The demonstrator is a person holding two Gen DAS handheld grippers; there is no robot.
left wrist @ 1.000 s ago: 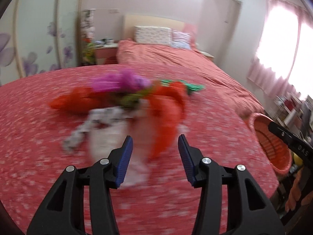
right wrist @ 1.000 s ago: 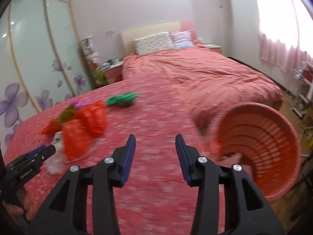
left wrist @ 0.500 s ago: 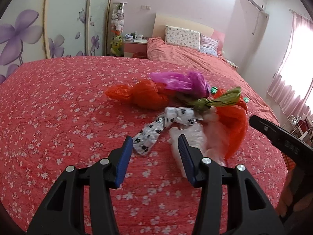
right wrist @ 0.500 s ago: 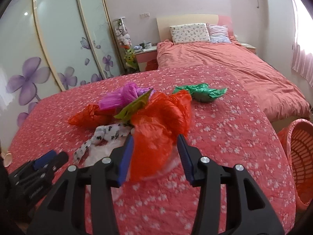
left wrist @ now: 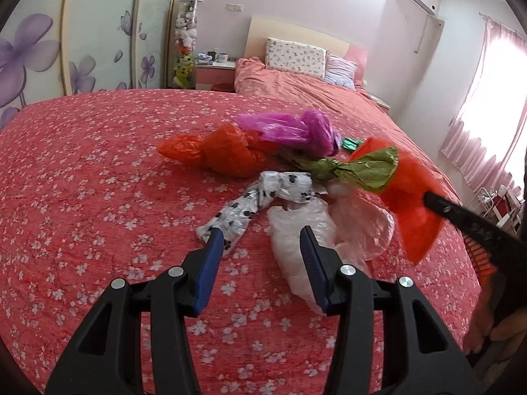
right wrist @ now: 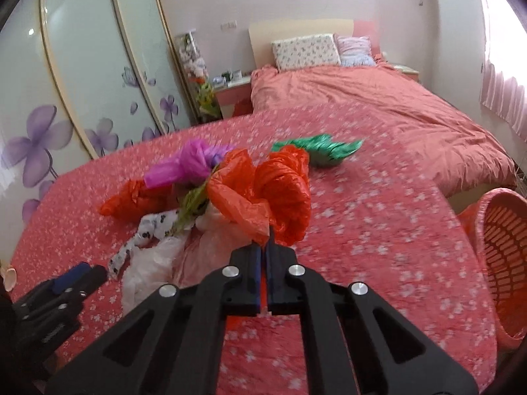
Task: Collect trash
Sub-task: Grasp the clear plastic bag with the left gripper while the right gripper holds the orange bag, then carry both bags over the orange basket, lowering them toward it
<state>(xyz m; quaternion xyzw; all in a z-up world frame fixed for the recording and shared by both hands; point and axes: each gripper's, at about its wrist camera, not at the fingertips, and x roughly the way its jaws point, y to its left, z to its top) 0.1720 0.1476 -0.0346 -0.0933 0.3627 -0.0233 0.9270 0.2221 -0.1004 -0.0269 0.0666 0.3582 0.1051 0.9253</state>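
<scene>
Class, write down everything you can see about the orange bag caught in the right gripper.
The orange bag is thin, crinkled, glossy plastic, bunched into puffy folds. The right gripper has just closed its jaws on a lower corner. It is raised above the red bedspread, with a green bag against its left side.

Crumpled plastic bags [left wrist: 283, 164] on floral bedspread [left wrist: 82, 181]

Both wrist cams sit low and close over the bed [left wrist: 82, 197], angled down toward the headboard [right wrist: 296, 33]; both catch the same bag pile [left wrist: 263, 151].
</scene>
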